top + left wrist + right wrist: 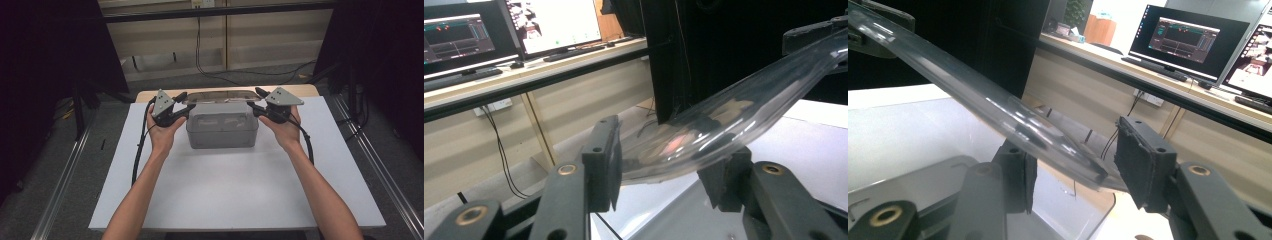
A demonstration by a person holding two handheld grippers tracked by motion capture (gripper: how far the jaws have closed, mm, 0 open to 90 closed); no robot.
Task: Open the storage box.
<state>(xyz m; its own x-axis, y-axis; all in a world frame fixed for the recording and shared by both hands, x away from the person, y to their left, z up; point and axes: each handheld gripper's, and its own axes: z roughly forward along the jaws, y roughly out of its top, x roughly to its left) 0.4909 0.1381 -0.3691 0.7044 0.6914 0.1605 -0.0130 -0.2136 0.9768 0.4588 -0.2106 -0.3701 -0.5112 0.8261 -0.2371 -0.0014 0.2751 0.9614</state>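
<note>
I have a claw in each hand, and between them they carry the clear lid (220,96) of the plastic box (222,131). The box stands on the white board (240,195) that covers the bench, near the board's far edge and about midway between its left and right edges. The lid hangs just above the box's far rim, tilted, not seated on it.

My left claw (181,102) has the lid's left end between its jaws. In the left gripper view the lid (724,120) runs away from the claw toward my other hand, with its end lying against the left pad (610,160); whether the other pad presses on it I cannot tell. My right claw (256,100) takes the right end, and in the right gripper view the lid's edge (1013,120) rests beside the lower pad while the upper pad (1143,165) stands a little off it, so I cannot call that a firm grip either.

What matters for the next move is that the lid's long axis runs left to right, the same way as the box's long side, with one claw at each end and both equally near. I judge the lid must travel level and stay parallel to the box, both hands moving together.
</note>
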